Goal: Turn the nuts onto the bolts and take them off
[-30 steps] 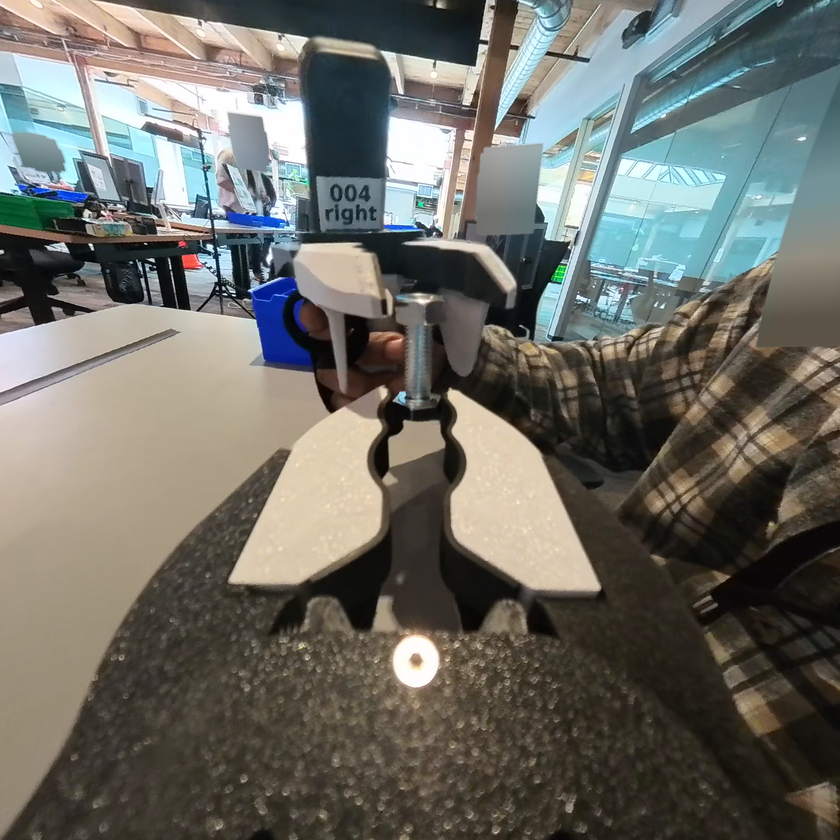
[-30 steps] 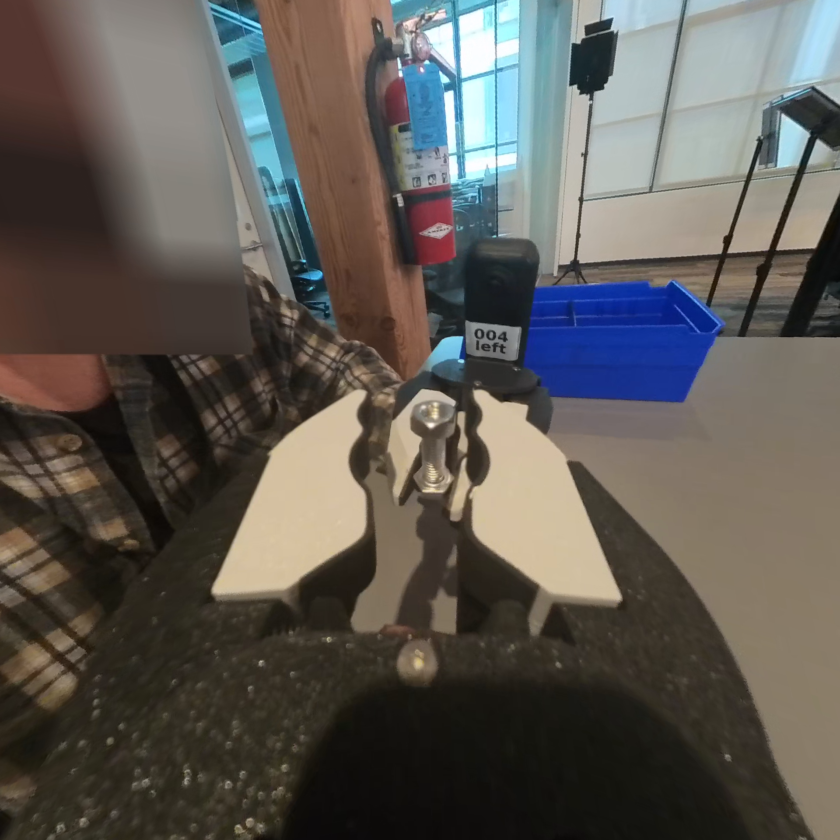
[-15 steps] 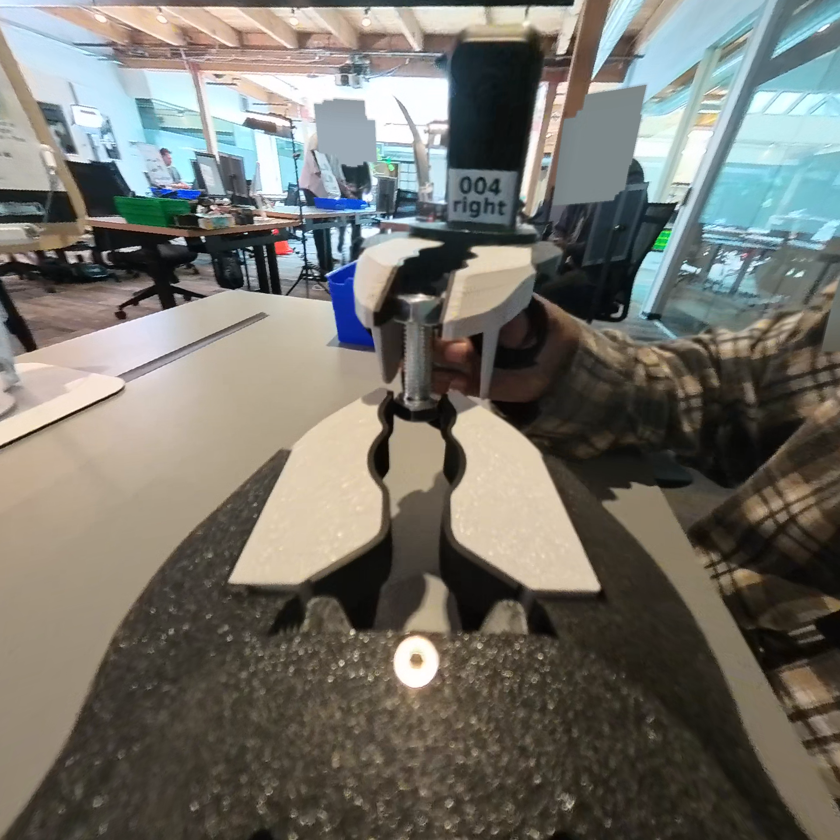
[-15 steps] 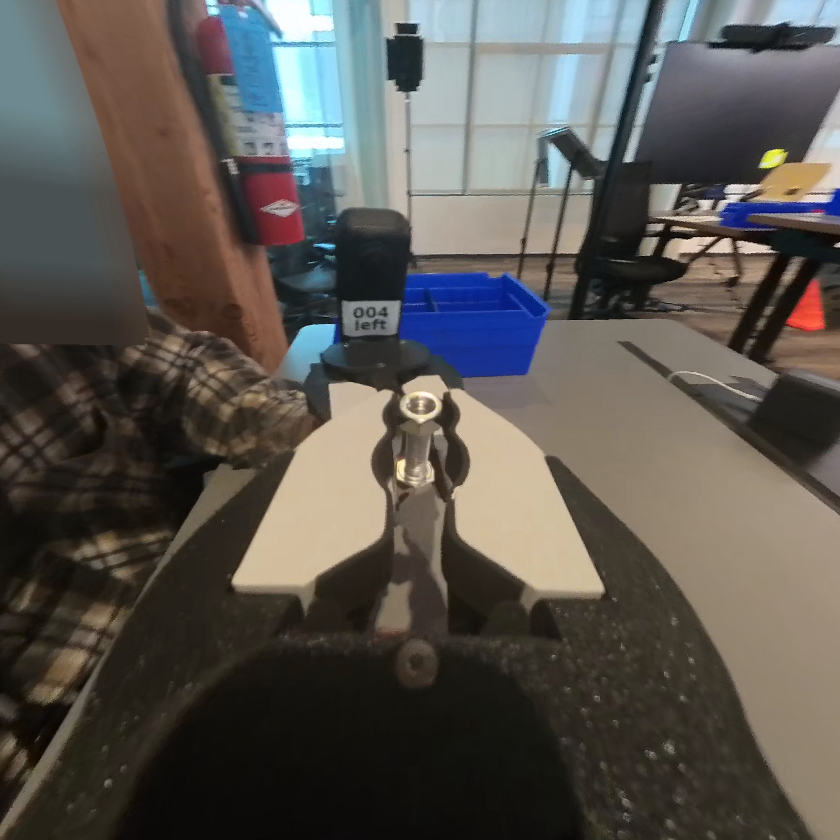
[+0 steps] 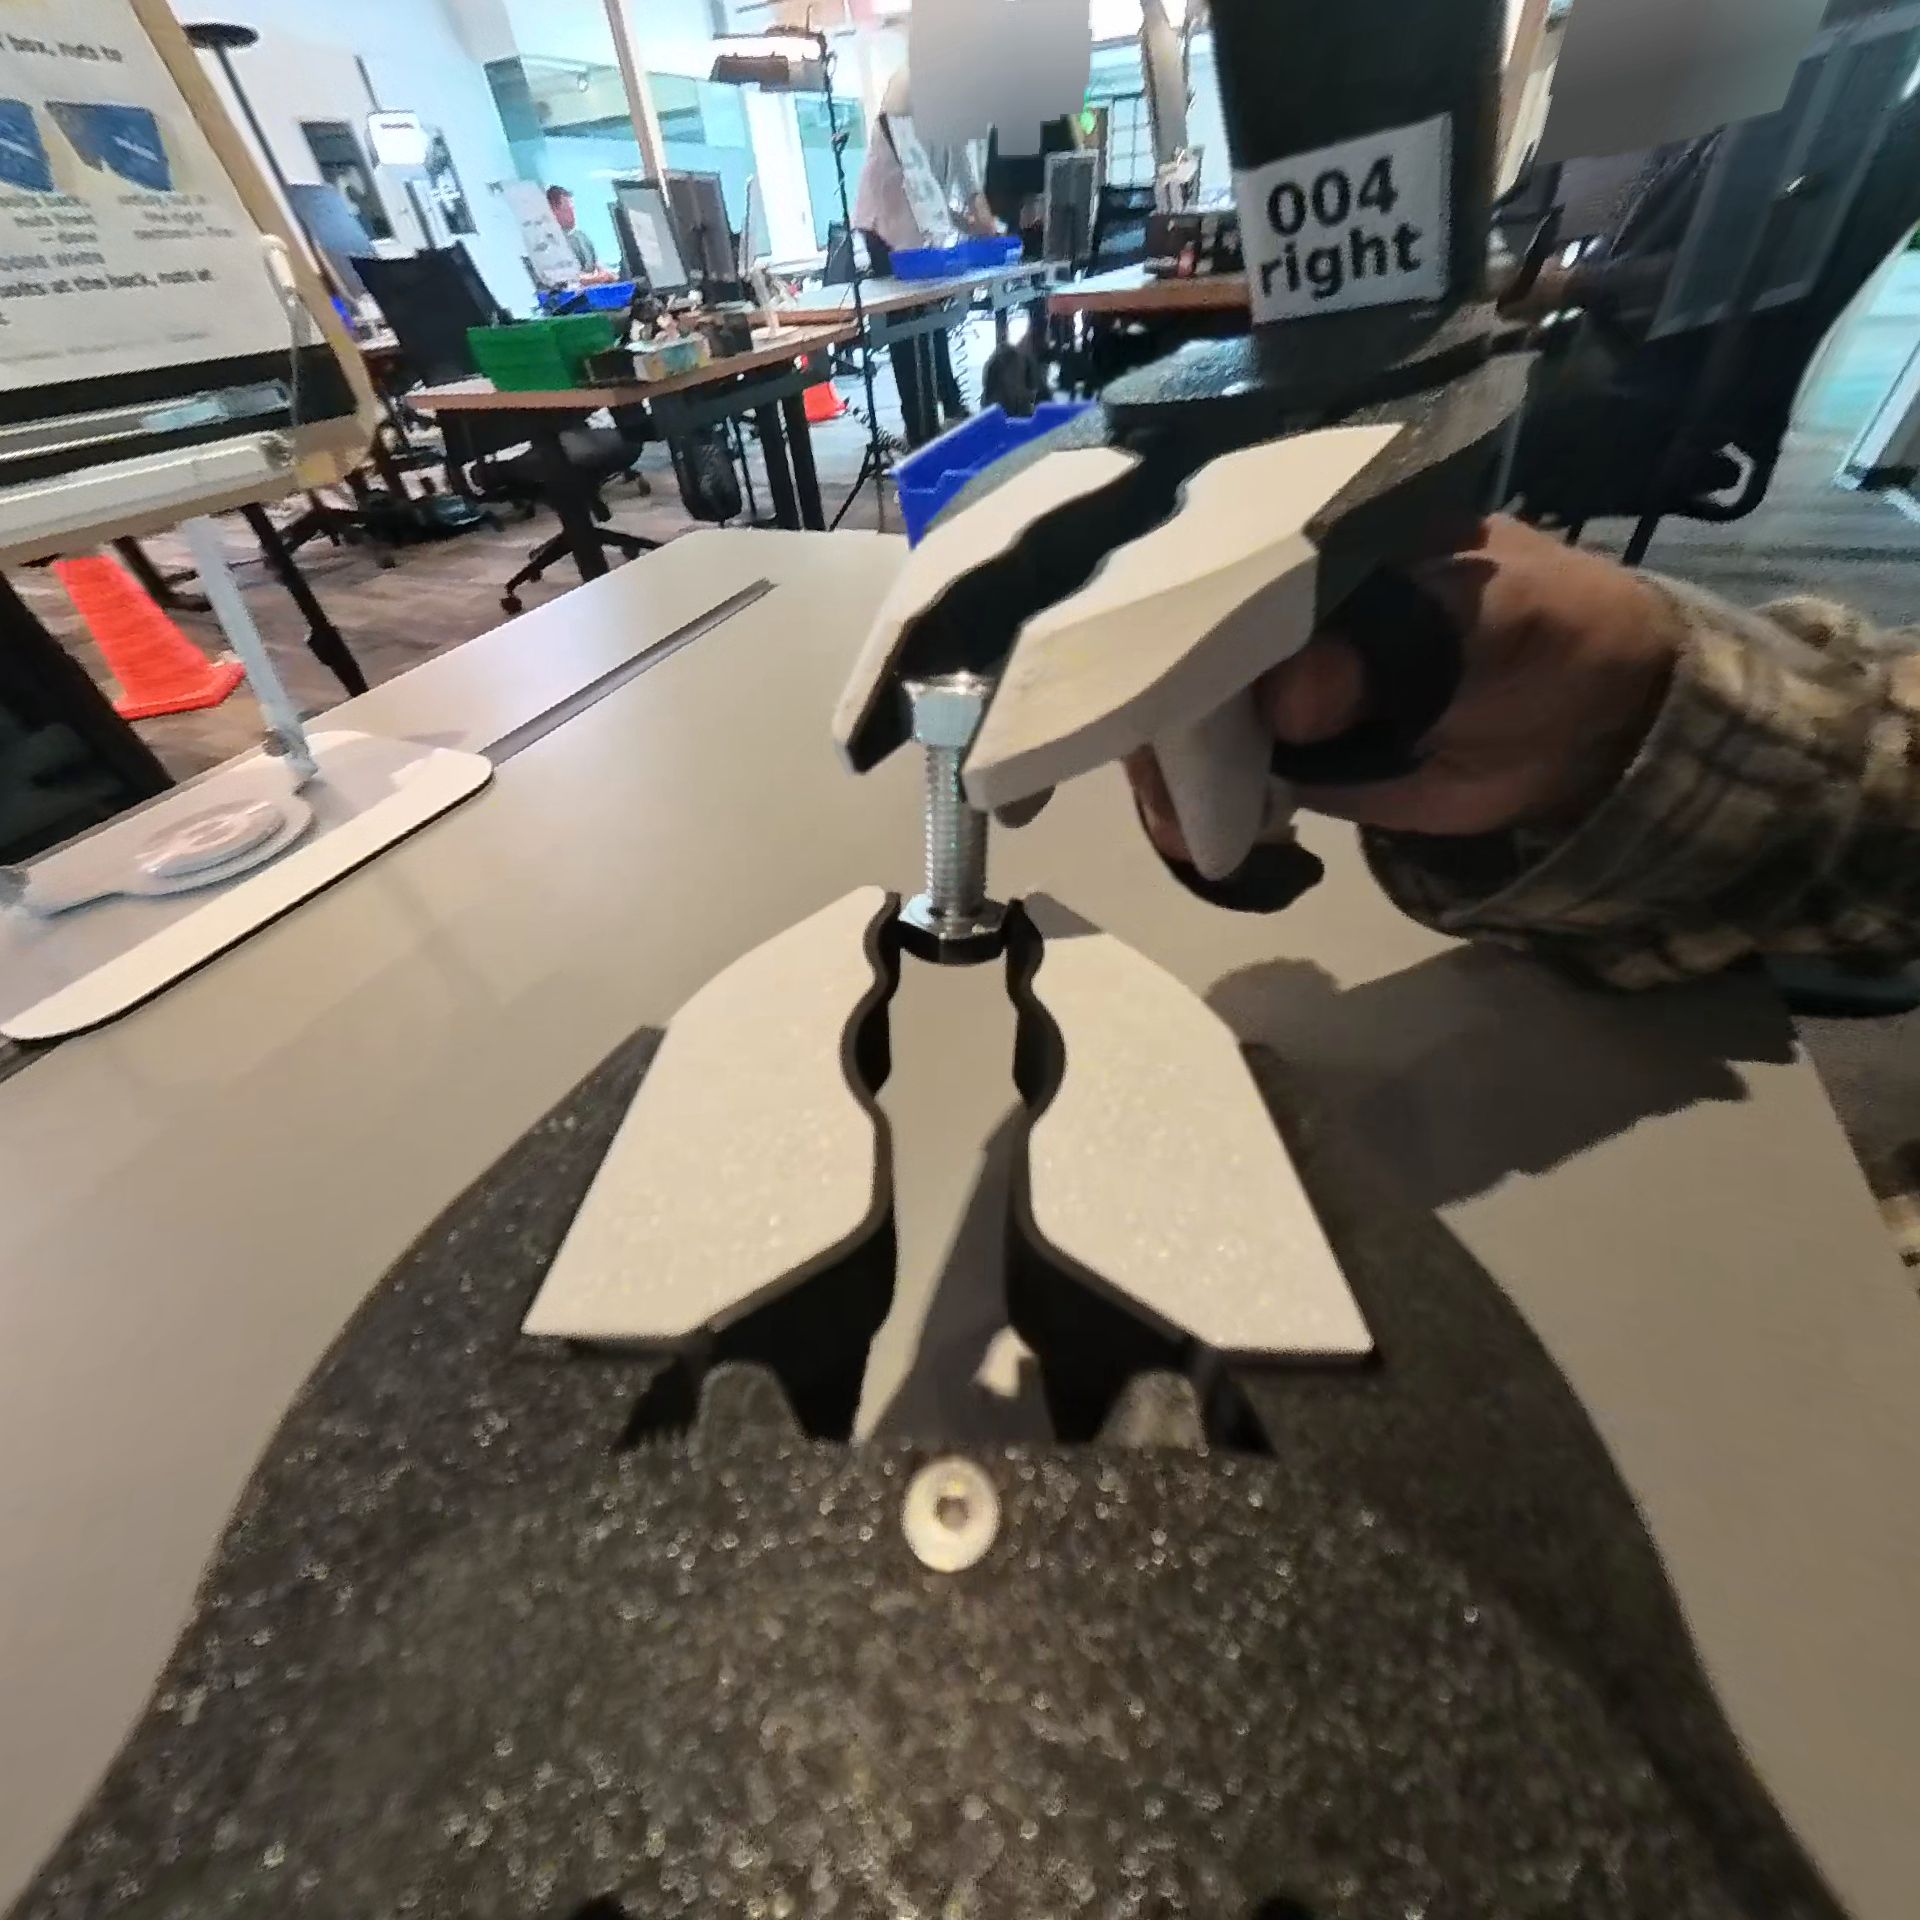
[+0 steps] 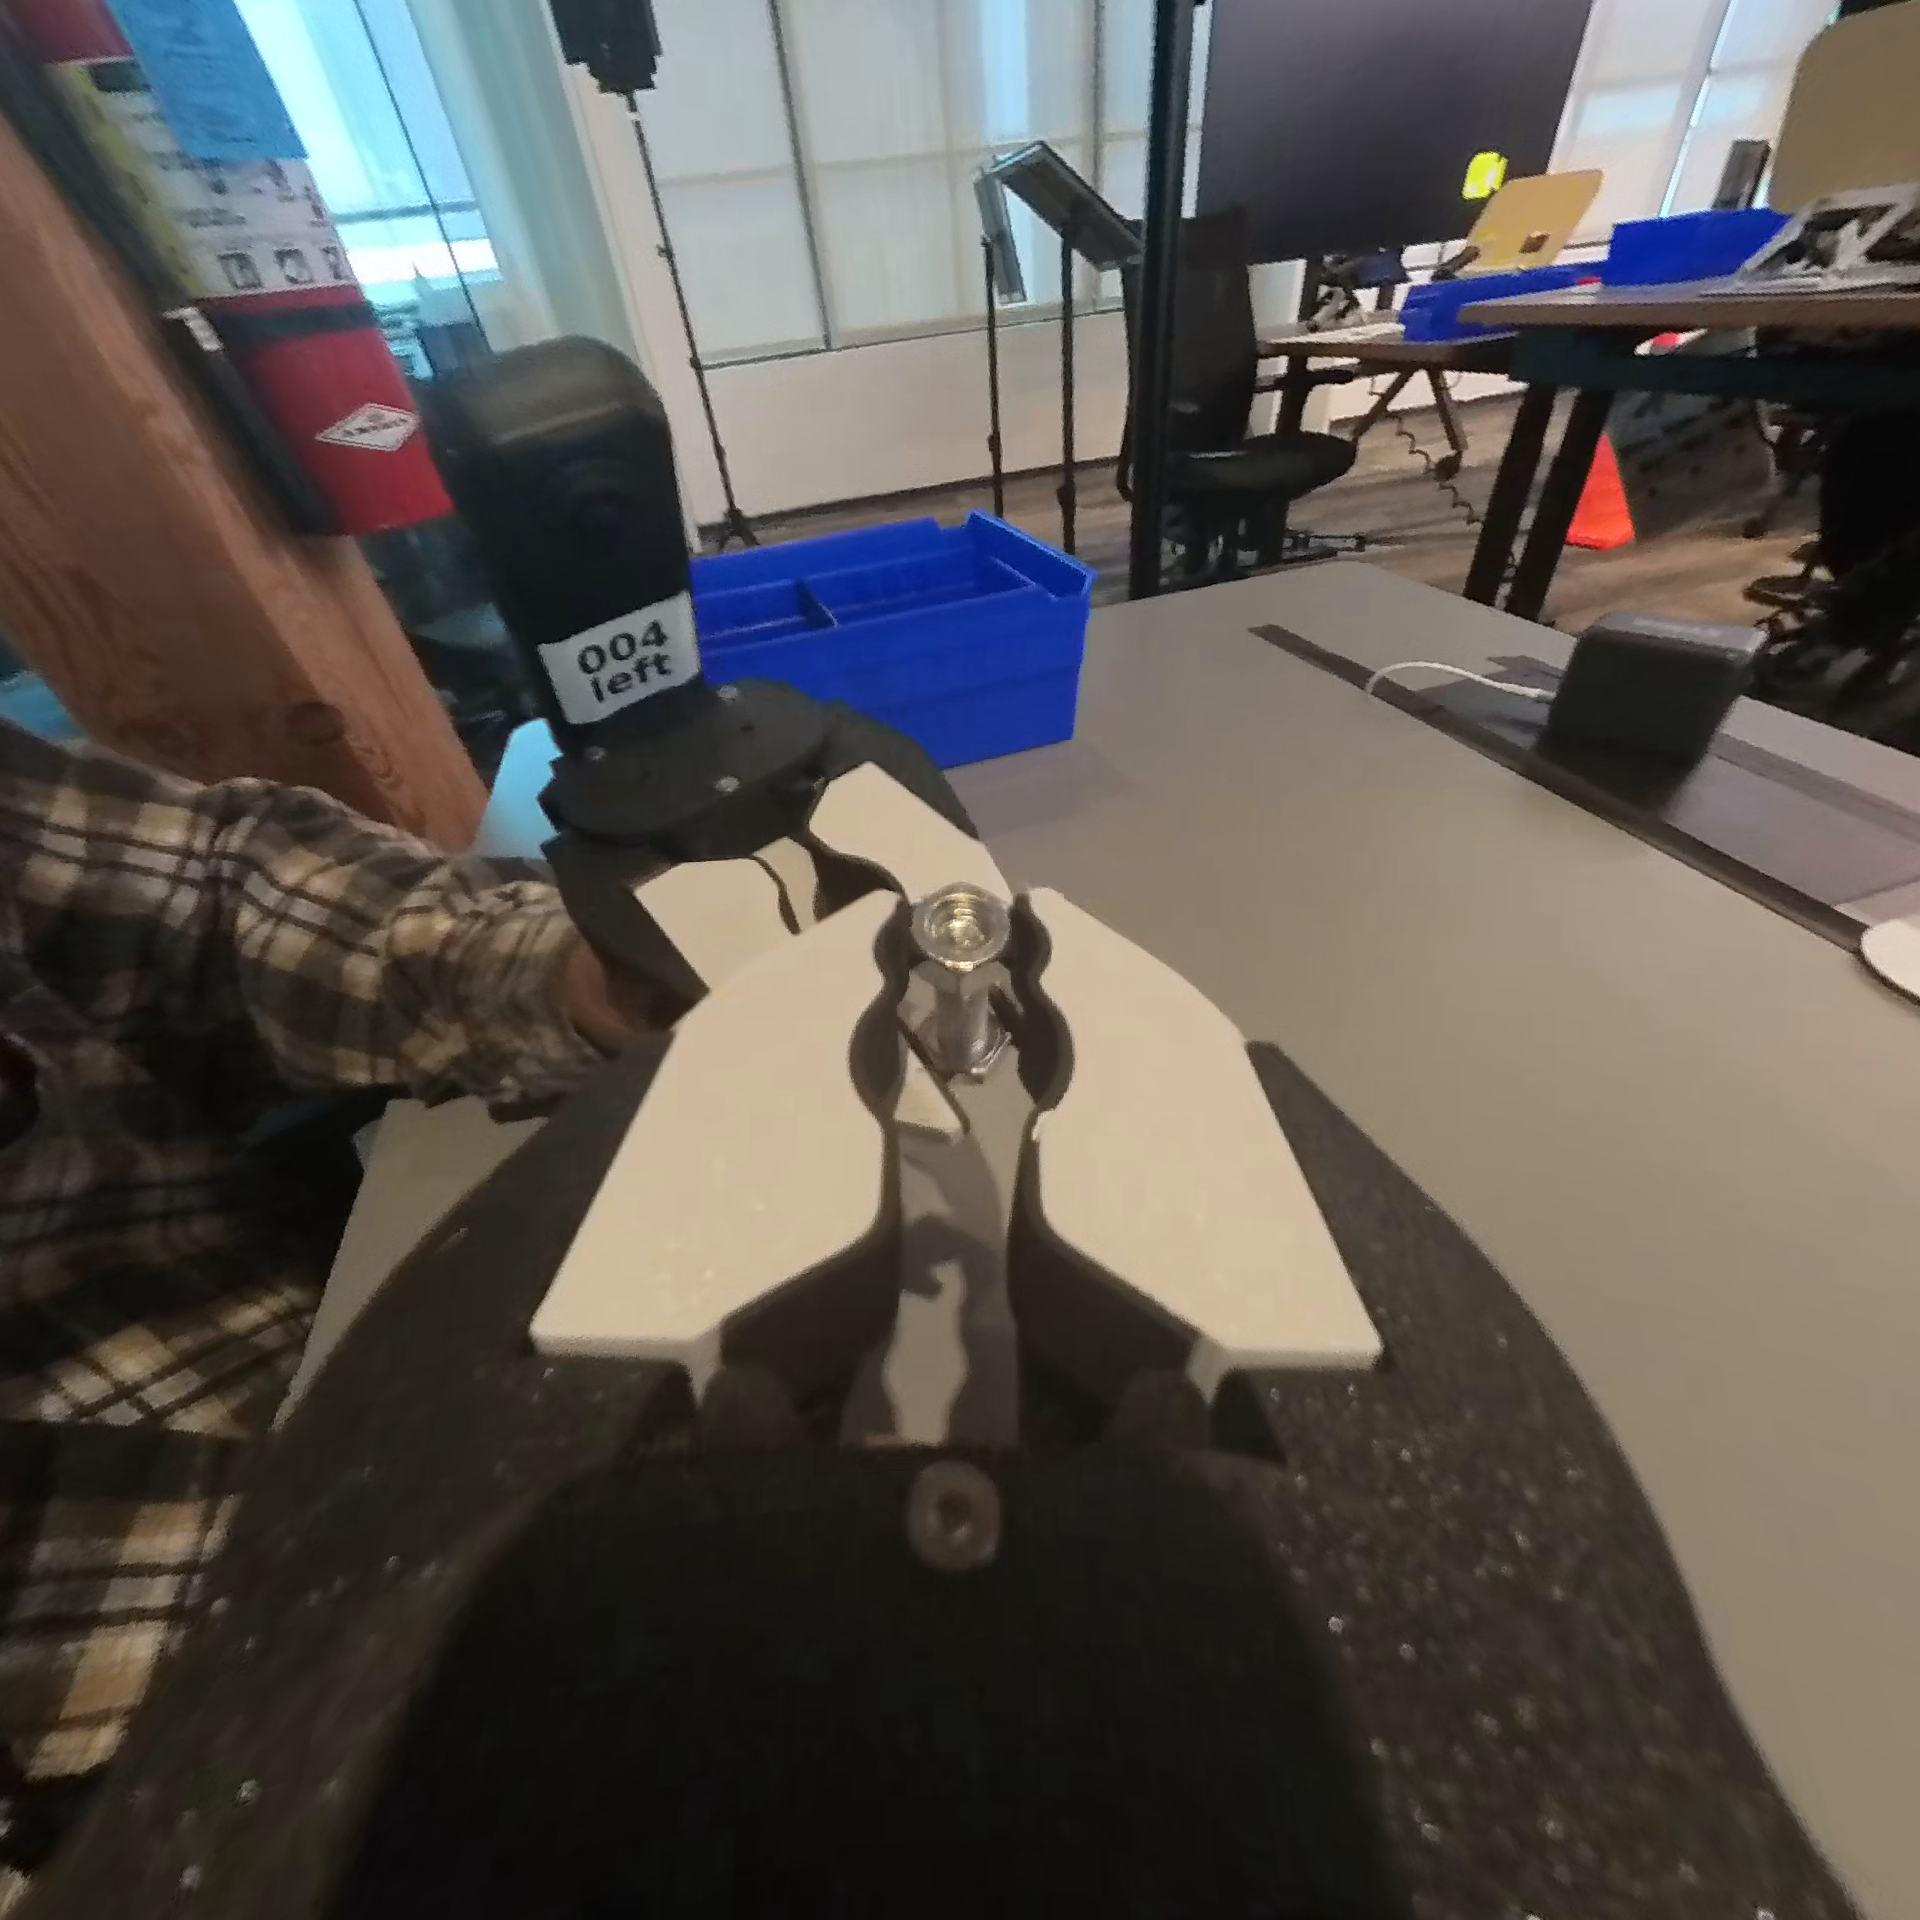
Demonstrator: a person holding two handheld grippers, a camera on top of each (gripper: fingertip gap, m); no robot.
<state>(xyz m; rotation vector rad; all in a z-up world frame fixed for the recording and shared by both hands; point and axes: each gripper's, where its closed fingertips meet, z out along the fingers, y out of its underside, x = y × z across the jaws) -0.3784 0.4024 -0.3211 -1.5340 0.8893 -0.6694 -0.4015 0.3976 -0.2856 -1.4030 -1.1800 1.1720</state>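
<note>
- Bright daylight came through the tall frosted windows (image 6: 914, 177) behind.
- The smooth grey tabletop (image 5: 582, 935) carried soft shadows and a mild sheen.
- Wide-angle bending warped the edges; the speckled black foam gripper body (image 5: 935, 1714) was blurred up close.

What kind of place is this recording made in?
Probably an open-plan office or lab workspace. Rows of desks with monitors and office chairs fill the room, light stands and blue parts bins stand about, and a fire extinguisher hangs on a wooden post.
</note>
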